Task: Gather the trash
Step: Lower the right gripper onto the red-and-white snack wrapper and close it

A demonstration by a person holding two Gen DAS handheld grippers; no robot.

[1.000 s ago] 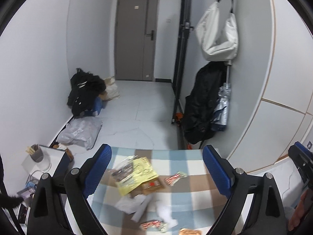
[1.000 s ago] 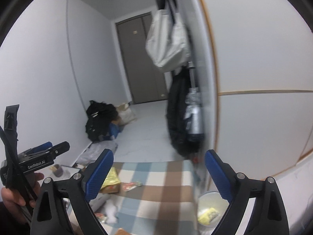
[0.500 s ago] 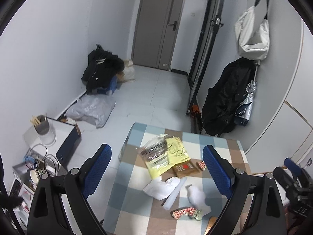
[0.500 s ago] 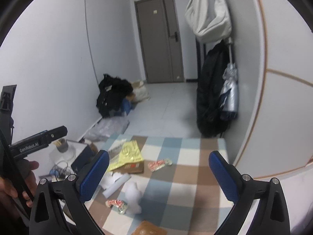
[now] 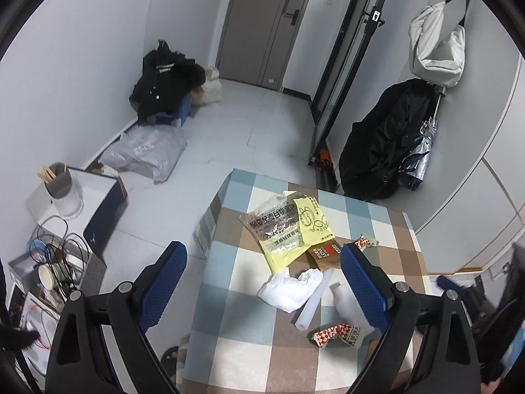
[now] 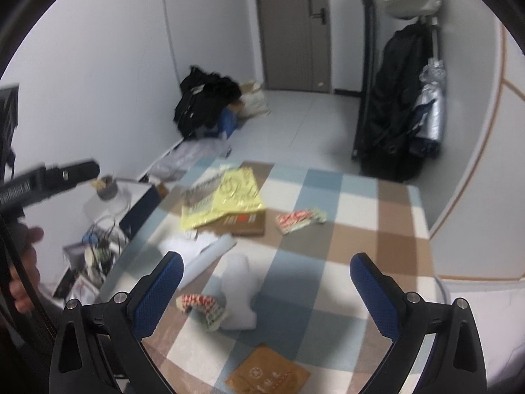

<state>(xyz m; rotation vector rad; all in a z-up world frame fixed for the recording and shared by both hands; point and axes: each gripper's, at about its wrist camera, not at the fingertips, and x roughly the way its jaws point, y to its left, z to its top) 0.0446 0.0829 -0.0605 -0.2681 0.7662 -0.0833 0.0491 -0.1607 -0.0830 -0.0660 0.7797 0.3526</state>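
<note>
Trash lies scattered on a table with a checked blue, brown and white cloth [image 5: 236,315] [image 6: 331,229]. There is a yellow bag [image 5: 295,233] [image 6: 229,197] under a clear printed wrapper [image 5: 272,220], a brown packet [image 5: 325,254] [image 6: 244,223], crumpled white tissue [image 5: 288,290] [image 6: 193,244], a white tube [image 5: 313,298], a white bottle-like piece [image 6: 238,289], red-and-white wrappers [image 5: 338,335] [image 6: 200,305] [image 6: 297,220] and a brown sachet [image 6: 267,376]. My left gripper [image 5: 262,285] hovers open above the tissue. My right gripper [image 6: 262,285] hangs open over the white piece, holding nothing.
A low white stand with a chopstick holder [image 5: 57,180], cables and a paper cup [image 5: 47,277] sits left of the table. Bags and a black coat [image 5: 164,85] lie on the tiled floor. A black coat and umbrella [image 5: 387,151] hang at the right wall, near the door [image 5: 262,23].
Both grippers have dropped and tipped downward toward the table, so the trash now fills more of each view. Both stay open, the right one slightly wider than a second ago.
</note>
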